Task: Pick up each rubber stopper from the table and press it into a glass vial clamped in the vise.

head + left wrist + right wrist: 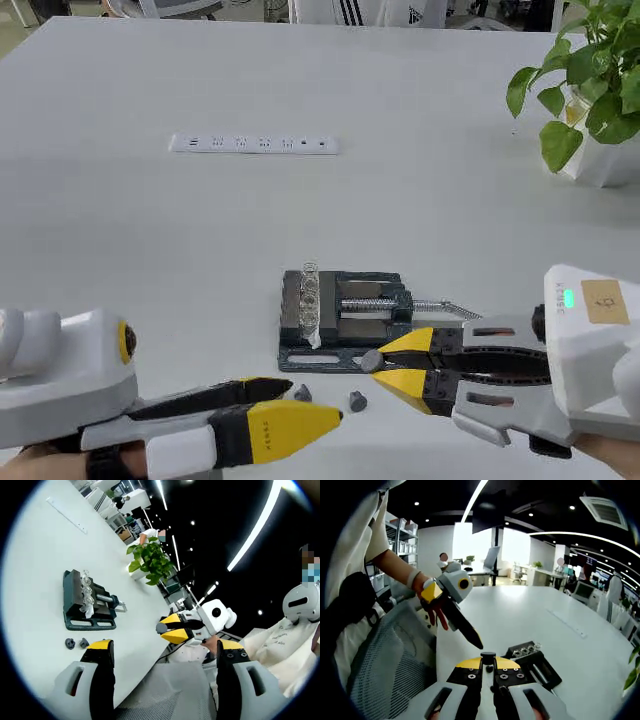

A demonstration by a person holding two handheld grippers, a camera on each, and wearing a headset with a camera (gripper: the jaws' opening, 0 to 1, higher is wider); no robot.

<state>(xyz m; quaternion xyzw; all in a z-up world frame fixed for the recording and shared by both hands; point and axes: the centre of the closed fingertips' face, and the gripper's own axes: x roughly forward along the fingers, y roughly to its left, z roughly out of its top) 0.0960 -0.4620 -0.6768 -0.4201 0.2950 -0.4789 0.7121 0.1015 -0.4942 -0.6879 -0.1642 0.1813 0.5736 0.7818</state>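
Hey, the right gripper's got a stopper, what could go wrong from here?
The rubber stopper sits at the very tips of the right gripper, so it might pop out when pressed. The glass vials stand close together in the vise, so it could snag a neighbour. The open left gripper could nudge the loose stoppers.

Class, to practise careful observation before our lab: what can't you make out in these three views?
- Head view: whether the vials in the vise are stoppered; too small.
- Right gripper view: lower part of the held stopper, hidden inside the right gripper.
- Head view: plant, cut by the edge.
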